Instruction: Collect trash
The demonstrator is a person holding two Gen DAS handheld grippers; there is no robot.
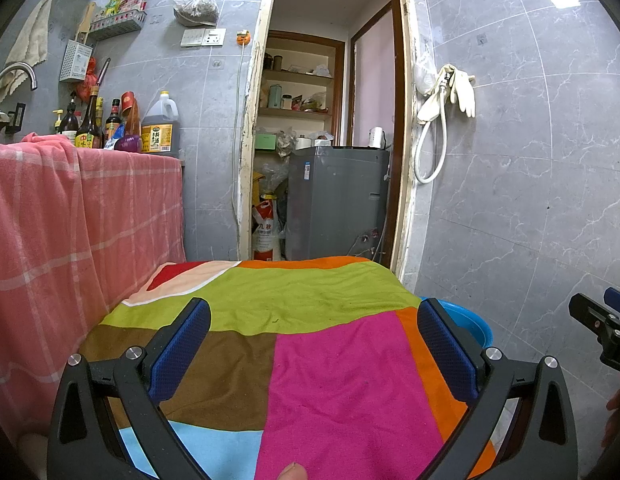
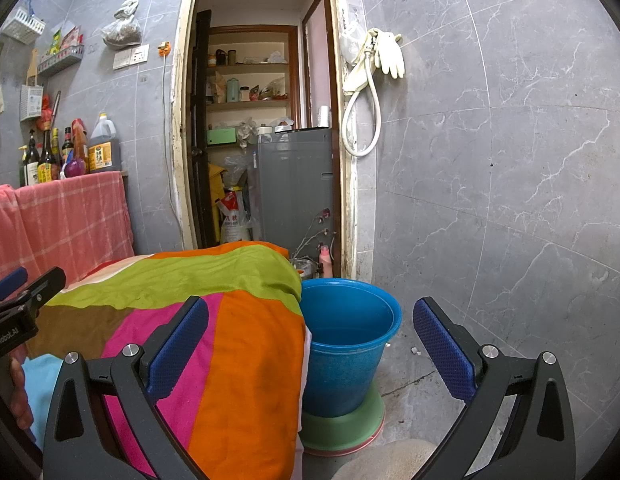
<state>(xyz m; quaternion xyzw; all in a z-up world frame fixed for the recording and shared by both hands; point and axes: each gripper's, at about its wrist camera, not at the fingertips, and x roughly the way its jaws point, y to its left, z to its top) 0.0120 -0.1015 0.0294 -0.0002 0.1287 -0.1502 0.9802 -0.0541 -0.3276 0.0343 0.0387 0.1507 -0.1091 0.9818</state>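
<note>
Fingers on your left gripper (image 1: 314, 356) stand wide apart with nothing between them, hovering over the patchwork cloth (image 1: 294, 344) that covers the table. Your right gripper (image 2: 310, 356) is spread just as wide and also grips nothing; it hangs past the cloth's right edge, over the blue bucket (image 2: 350, 344). That bucket stands on the floor, touching the cloth's hanging side, and sits in a green basin (image 2: 346, 428). From what shows, the bucket's inside looks bare, and no piece of trash can be made out on the cloth. A small white scrap (image 2: 416, 351) lies on the floor just right of the bucket; you cannot tell what it is. Left of the cloth, a pink checked towel (image 1: 82, 220) drapes a counter carrying sauce bottles (image 1: 90, 124) and an oil jug (image 1: 160, 126). Beyond the cloth, an open doorway shows a grey washing machine (image 1: 336, 200) and shelves (image 1: 296, 76). Right of that doorway, rubber gloves (image 1: 460, 88) and a white hose (image 1: 430, 148) hang on the tiled wall.
</note>
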